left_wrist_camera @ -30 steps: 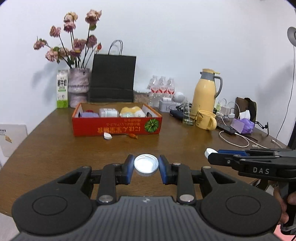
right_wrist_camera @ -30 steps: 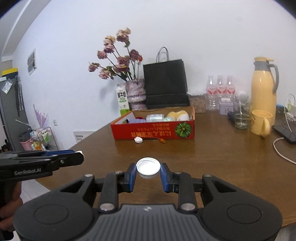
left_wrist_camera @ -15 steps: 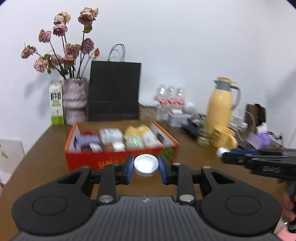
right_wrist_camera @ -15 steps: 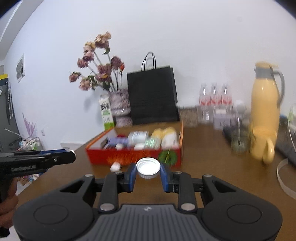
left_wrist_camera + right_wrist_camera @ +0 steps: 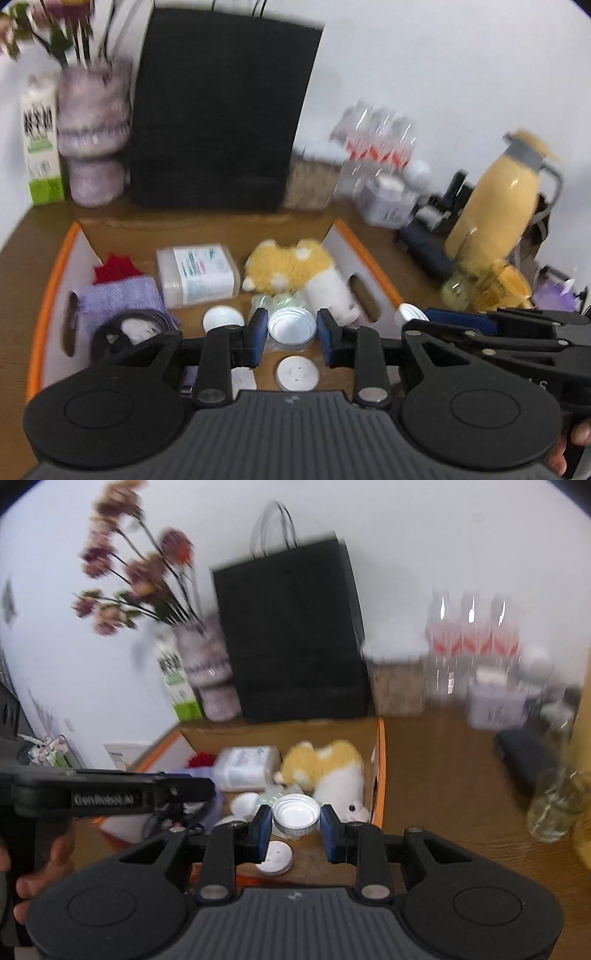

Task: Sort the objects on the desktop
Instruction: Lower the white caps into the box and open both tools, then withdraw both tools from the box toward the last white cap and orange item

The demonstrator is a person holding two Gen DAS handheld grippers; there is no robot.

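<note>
My left gripper [image 5: 291, 334] is shut on a white round lid [image 5: 292, 328] and holds it over the open orange cardboard box [image 5: 48, 295]. My right gripper [image 5: 295, 827] is shut on a second white lid [image 5: 296, 814] over the same box [image 5: 380, 760]. In the box lie a yellow-and-white plush toy [image 5: 295, 266], a tissue pack [image 5: 197, 273], a purple cloth [image 5: 122, 299], a red item [image 5: 114, 267], a black cable coil [image 5: 125, 332] and two more white lids [image 5: 297, 373], [image 5: 222, 318]. The right gripper also shows in the left wrist view [image 5: 410, 314].
A black paper bag [image 5: 221, 110], a flower vase [image 5: 92, 136] and a milk carton [image 5: 38, 147] stand behind the box. Water bottles [image 5: 376, 147], a yellow thermos [image 5: 495, 206], a yellow mug [image 5: 513, 284] and a glass jar [image 5: 557, 808] stand to the right.
Both grippers have moved forward across the table with their lids and now hang over the box interior. The views are blurred by motion.
</note>
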